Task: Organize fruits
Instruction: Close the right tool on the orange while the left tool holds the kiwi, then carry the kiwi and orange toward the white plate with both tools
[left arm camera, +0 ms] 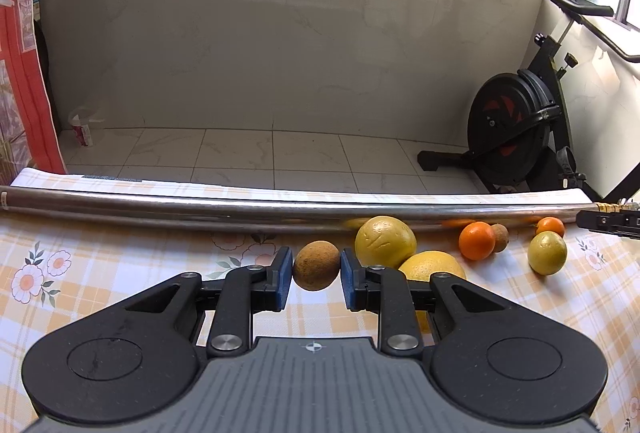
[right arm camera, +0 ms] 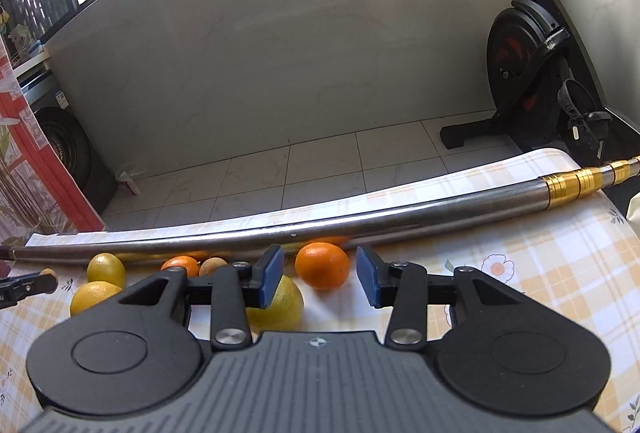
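My left gripper is shut on a brown round fruit, its blue pads touching both sides, low over the checked tablecloth. To its right lie two large yellow citrus fruits, an orange, a small brown fruit, a yellow-green fruit and a small orange. My right gripper is open, with an orange between its fingers and gaps on both sides. A yellow-green fruit lies under its left finger.
A long metal pole lies across the table behind the fruit, with gold bands at its right end. Beyond the table edge are a tiled floor and an exercise bike. More fruit lies left in the right wrist view.
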Motion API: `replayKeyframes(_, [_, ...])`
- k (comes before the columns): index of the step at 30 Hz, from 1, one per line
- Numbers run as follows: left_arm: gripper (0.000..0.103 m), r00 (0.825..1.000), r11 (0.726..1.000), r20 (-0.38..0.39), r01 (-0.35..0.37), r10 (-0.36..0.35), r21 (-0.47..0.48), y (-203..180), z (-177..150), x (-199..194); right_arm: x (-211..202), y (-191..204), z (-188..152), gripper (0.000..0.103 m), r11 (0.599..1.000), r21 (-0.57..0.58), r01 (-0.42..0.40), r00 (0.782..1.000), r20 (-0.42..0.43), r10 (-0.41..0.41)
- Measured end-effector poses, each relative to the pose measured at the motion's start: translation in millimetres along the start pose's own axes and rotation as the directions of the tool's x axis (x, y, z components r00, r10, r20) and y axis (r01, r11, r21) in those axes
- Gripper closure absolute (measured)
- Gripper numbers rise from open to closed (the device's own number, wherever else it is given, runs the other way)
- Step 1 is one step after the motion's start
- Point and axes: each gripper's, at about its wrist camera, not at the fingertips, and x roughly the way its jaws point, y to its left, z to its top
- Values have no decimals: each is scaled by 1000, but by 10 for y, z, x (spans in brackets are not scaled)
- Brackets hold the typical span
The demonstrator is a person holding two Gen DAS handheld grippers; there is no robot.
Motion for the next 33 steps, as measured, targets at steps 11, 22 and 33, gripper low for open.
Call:
replayKeyframes(11, [76,1000,997,4,29,-29,-71,59,-84,-146,512,-44,49,56,997,78,6,995,-103,2])
replayKeyframes(22, [76,999,994,-7,51,-52,-95,45,-145,-208,507,-76,-6,61,992,126,12,995,-100,0])
replayKeyframes(33, [75,997,994,35,78,-75,-78,13,-128,-671,-192,-149,-130,61,973,228,-35,999,2,36])
